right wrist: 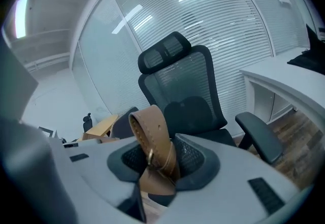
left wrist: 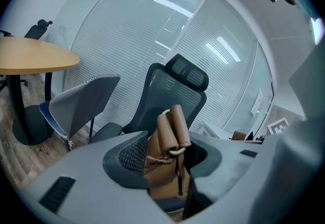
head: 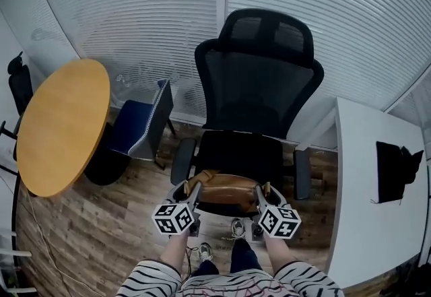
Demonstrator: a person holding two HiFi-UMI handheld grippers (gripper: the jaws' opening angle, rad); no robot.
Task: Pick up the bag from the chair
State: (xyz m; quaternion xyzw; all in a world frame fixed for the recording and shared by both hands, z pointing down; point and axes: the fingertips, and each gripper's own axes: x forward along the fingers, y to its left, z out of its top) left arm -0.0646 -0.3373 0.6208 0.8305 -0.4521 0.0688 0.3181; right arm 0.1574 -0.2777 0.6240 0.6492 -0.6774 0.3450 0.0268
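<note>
We find no readable txt, nos., brand names or signs in any view. Only printed marks: black-and-white square code patterns, no letters, on the white marker cube (head: 174,218) of the left gripper (head: 196,189) and the matching cube (head: 277,221) of the right gripper (head: 260,190), lower centre of head view.

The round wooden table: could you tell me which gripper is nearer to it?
Left. The left gripper holds the bag at the end facing the table; the right gripper holds its far end.
</note>
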